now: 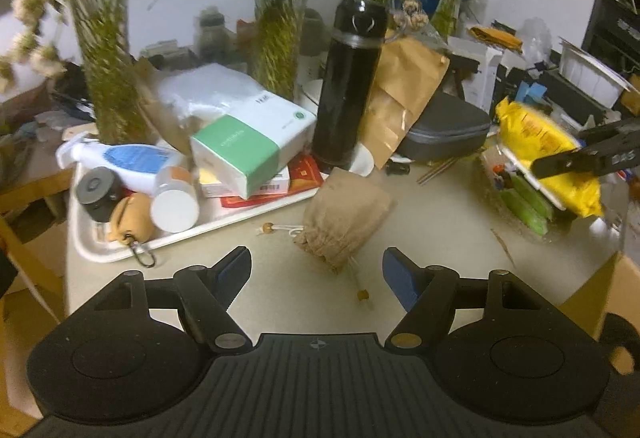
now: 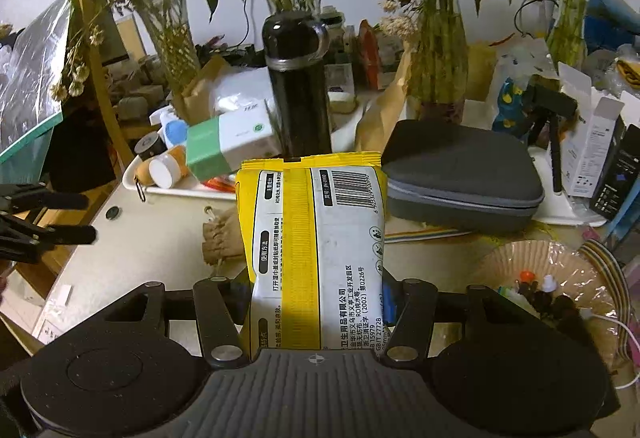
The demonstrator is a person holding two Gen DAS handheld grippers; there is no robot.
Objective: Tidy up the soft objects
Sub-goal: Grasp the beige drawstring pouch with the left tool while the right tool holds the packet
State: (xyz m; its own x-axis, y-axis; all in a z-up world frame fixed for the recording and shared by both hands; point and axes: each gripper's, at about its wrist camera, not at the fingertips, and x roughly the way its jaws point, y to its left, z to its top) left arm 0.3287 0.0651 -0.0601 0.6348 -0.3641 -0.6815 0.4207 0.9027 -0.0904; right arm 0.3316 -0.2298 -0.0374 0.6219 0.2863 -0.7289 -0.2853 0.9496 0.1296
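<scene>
Right tongs (image 2: 316, 298) clamped on yellow wipes pack (image 2: 316, 230), lifted over counter (image 2: 152, 234). Left tongs (image 1: 316, 274) spread wide, nothing held, brown drawstring pouch (image 1: 344, 217) just ahead mid-counter.

Glossy yellow plastic wet-wipe pack (image 2: 316, 246); coarse brown cloth drawstring pouch (image 1: 344, 224) with wooden beads; glossy black flask (image 1: 350, 85); matt grey fabric case (image 2: 460, 173); crinkled brown paper bag (image 1: 402, 93); smooth white tray (image 1: 96, 246).
</scene>
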